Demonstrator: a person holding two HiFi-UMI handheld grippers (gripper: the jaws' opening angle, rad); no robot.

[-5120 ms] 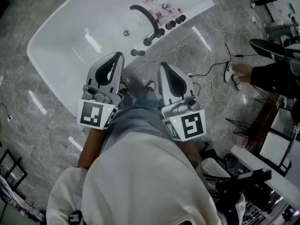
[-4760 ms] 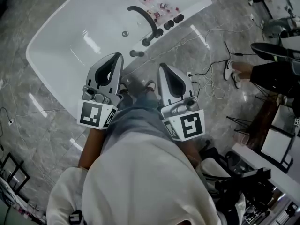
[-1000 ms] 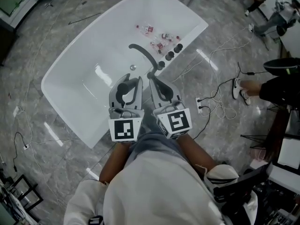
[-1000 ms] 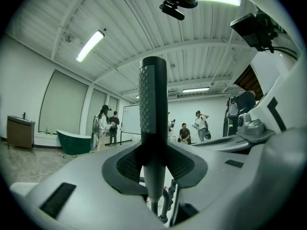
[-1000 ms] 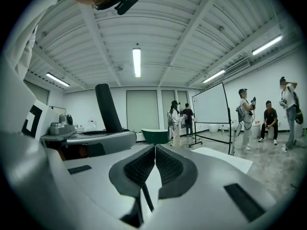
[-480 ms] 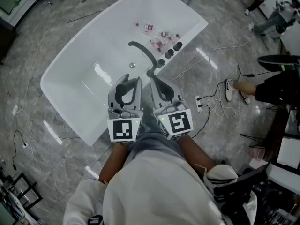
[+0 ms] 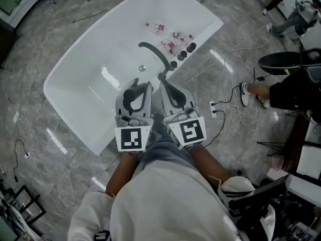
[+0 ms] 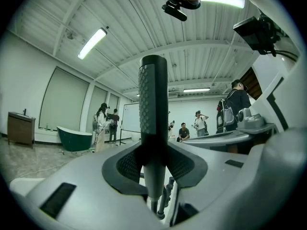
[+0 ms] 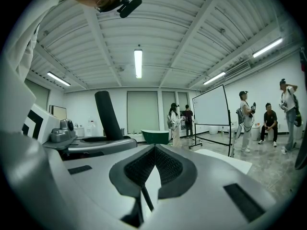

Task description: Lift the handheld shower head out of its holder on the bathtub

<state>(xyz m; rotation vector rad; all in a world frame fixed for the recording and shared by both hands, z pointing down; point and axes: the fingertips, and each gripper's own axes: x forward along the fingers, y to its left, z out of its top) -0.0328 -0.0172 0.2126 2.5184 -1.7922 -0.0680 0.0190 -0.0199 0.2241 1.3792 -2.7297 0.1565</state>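
Note:
The handheld shower head [image 8: 153, 99] is a dark ribbed cylinder standing upright between my left gripper's [image 8: 153, 164] jaws, and the pads press on its lower part. A metal stub hangs under it; its holder is hidden. In the right gripper view the same handle [image 9: 108, 114] rises out of the left gripper beside me. My right gripper [image 9: 152, 150] is shut, pads meeting with nothing between them. In the head view both grippers sit side by side at the white bathtub's [image 7: 100, 39] near rim, left [image 7: 140, 84] and right [image 7: 164, 84], and they cover the shower head.
A dark curved faucet spout [image 7: 153, 54] and round knobs [image 7: 185, 51] stand on the tub rim just beyond the grippers. Small bottles [image 7: 165, 34] lie inside the tub. Cables [image 7: 228, 104] trail over the marble floor, where a seated person's foot [image 7: 246, 92] rests at the right.
Since about five seconds ago both grippers have come forward to the tub rim and closer together. Over the last second they stay still; only the person at the right shifts.

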